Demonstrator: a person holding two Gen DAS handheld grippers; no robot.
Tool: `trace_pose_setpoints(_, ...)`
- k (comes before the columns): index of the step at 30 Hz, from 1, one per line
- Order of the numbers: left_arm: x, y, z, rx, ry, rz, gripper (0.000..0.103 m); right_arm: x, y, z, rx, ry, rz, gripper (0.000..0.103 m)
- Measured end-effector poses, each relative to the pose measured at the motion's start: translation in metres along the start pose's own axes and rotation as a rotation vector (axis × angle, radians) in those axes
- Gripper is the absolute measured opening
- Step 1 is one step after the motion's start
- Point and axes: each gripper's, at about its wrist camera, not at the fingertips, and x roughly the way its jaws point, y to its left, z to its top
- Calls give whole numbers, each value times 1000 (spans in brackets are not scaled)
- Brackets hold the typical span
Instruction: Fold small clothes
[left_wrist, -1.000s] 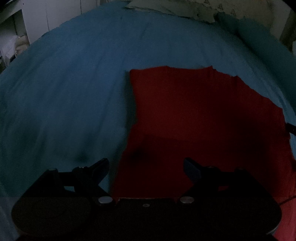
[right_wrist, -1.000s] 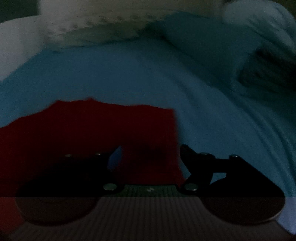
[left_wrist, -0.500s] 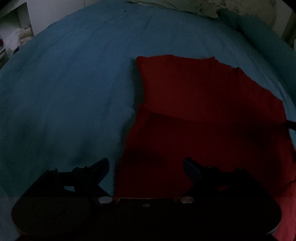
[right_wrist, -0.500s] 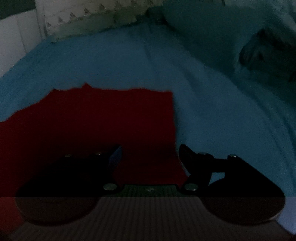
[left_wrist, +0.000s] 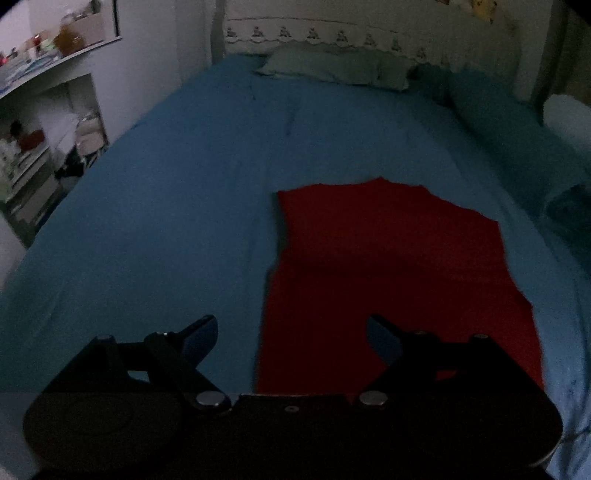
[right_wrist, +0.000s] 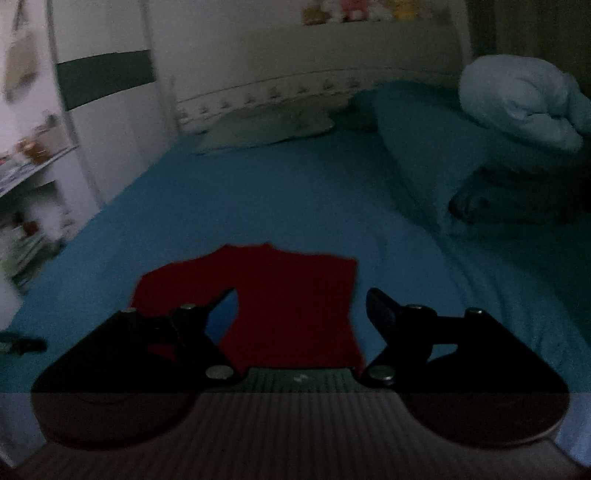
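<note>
A red garment (left_wrist: 391, 266) lies flat on the blue bed (left_wrist: 177, 206), on the near right part of the sheet as the left wrist view shows it. Its far portion is a folded-over layer whose near edge runs as a crease across the cloth, with a single layer reaching on toward the camera. The far edge is uneven, with a small peak near the middle.

The left gripper (left_wrist: 291, 332) hangs above the bed with its jaws wide apart and nothing between them. Its left finger is over bare sheet, its right finger over the red cloth, and the garment's left edge runs between the two, well below them.

The right gripper (right_wrist: 301, 306) is also raised clear of the bed, and the garment (right_wrist: 288, 295) shows between and beyond its fingers. Its jaws have just been opening and stand wide, gripping nothing; the cloth lies on the sheet below, not touched by the pads.

At the head of the bed lies a pale pillow (left_wrist: 332, 68) against a headboard with a patterned trim. A long blue pillow (right_wrist: 417, 147) lies along the right side, with a bundled light blanket (right_wrist: 524, 99) on top of it. Shelves (left_wrist: 33, 147) with clutter stand to the left of the bed. The room is dim.
</note>
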Motion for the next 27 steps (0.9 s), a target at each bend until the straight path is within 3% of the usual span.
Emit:
trace_pose_setpoints(4,-40,-2,-34,-43,58,8,92,-69,2,-28,-11,93,23,93)
trace_pose_setpoints(8,-36,7,-79,-131,147,28,92,-93,-4,-79,37,213,18,93)
trace_pose_setpoints(11,-13,15,-114,-175,178,54,87,-77,-7,-122,68,274,-13,91)
trace_pose_setpoints(13,8,18,-131,-180,196,65,75,-55,-11,-153,97,327,-62,90)
trace_pose_setpoints(17,45,20,-152,-188,220,63,65,-29,-19,-197,185,382,-106,89)
trace_pose_setpoints(24,62,17,-165,-202,227,70,54,-1,-18,-229,176,457,-116,87)
trace_pose_setpoints(27,64,21,-160,-190,241,68,51,7,-17,-238,192,483,-111,78)
